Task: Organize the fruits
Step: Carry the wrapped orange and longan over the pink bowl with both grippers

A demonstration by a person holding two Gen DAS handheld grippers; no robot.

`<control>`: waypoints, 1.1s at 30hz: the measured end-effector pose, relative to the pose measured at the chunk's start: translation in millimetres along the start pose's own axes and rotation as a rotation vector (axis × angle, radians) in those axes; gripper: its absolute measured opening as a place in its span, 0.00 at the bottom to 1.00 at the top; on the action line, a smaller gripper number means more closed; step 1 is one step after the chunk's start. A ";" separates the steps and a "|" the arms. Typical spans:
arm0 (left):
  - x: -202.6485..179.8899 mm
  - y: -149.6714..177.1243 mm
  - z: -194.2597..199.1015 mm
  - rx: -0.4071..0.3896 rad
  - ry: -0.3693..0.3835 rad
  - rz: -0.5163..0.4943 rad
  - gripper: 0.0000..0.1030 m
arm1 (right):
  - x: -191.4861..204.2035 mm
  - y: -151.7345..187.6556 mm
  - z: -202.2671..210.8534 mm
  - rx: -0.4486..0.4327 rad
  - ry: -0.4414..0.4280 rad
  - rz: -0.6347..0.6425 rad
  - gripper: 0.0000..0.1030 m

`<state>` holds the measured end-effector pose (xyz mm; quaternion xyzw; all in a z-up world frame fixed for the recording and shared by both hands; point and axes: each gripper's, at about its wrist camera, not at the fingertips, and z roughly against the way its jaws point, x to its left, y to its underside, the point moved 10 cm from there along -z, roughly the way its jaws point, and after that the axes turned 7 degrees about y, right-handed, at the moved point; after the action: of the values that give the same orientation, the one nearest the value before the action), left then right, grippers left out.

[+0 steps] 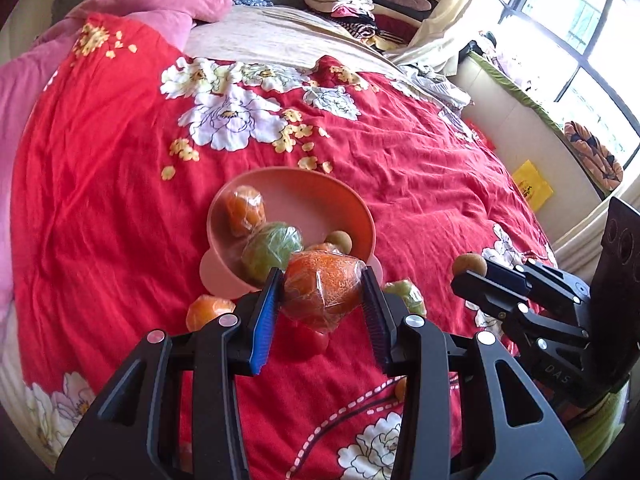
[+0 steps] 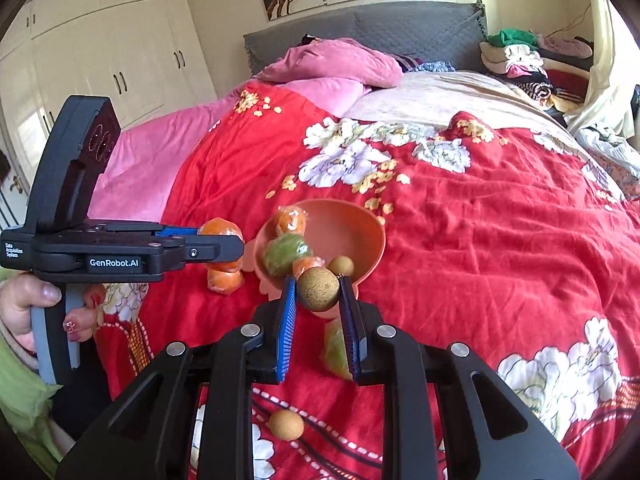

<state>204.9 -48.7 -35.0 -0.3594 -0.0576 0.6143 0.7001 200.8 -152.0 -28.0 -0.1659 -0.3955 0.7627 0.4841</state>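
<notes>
A plastic-wrapped orange [image 1: 322, 294] and a small brown round fruit [image 2: 318, 289] are held above the bed; the pink bowl [image 1: 320, 200], tilted, holds wrapped orange, green and brown fruits.

The left wrist view rides just behind the left tongs [image 1: 322, 292] and looks forward and steeply down along them, across the bed [image 1: 120, 160] toward its head end and the window [image 1: 576, 32] at the right. The right wrist view sits just behind the right tongs [image 2: 318, 300], tilted down less, and faces the grey headboard [image 2: 400, 36] and the cupboards [image 2: 100, 52] at the left. Both hang close above the pink bowl [image 1: 344, 200], which lies just past each pair of tongs. They share the bowl, the red flowered bedspread [image 2: 480, 240], the pink pillow and the clothes pile. Each view also catches the other tongs from the side.
</notes>
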 end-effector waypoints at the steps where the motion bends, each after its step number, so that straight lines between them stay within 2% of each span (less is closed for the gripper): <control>1: 0.2 -2.0 -1.3 0.001 -0.002 -0.002 0.31 | -1.1 -1.3 -0.3 0.000 0.001 0.000 0.20; 7: 4.1 -10.8 -4.5 0.004 -0.024 -0.020 0.31 | -6.1 -12.7 -5.0 -0.007 0.006 0.004 0.20; 16: 32.3 -21.4 -5.9 -0.001 -0.094 -0.036 0.31 | -6.7 -27.0 -23.1 -0.002 0.006 0.011 0.20; 33: 73.5 -22.0 -42.9 0.055 -0.135 -0.016 0.31 | -12.4 -30.4 -64.7 0.043 0.019 -0.002 0.20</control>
<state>262.9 -0.7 -80.5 -0.2972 -0.0910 0.6328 0.7092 266.3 -127.5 -47.3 -0.1622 -0.3746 0.7688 0.4922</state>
